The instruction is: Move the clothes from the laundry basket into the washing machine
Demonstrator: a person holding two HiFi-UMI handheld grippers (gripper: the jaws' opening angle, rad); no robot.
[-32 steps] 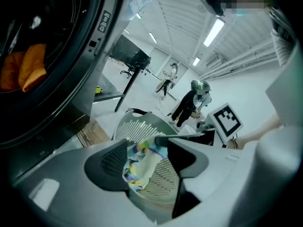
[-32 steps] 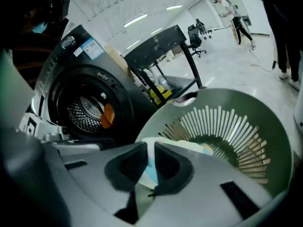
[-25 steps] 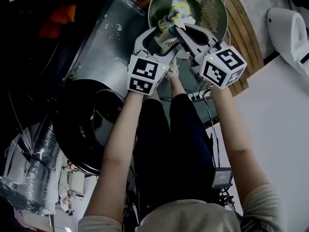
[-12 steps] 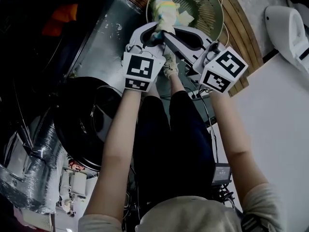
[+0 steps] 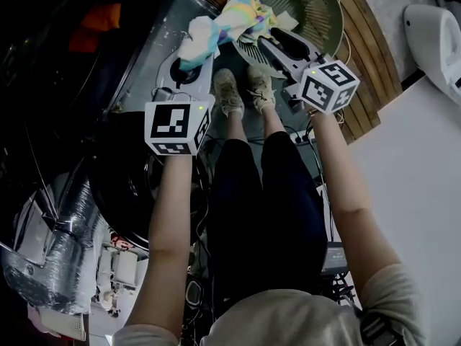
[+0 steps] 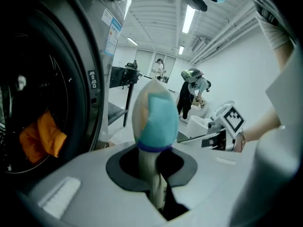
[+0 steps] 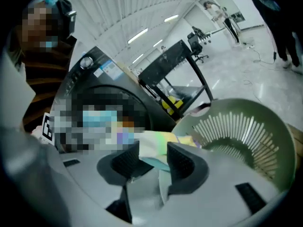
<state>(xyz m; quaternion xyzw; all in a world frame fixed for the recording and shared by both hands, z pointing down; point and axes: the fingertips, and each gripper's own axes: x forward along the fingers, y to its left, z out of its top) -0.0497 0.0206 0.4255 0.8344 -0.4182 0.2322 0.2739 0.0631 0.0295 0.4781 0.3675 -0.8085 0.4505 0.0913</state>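
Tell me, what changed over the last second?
The left hand-held gripper closed on the pastel cloth and pulled it left over the basket rim toward the washing machine. The right hand-held gripper has just been opening its jaws, the cloth's end between them. The basket stayed put.

Left gripper (image 5: 189,58) — jaws tight (arm outstretched)

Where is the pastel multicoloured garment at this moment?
Head view, top centre: the garment is clamped in the left gripper, stretching right onto the laundry basket rim, with the washing machine on its left.
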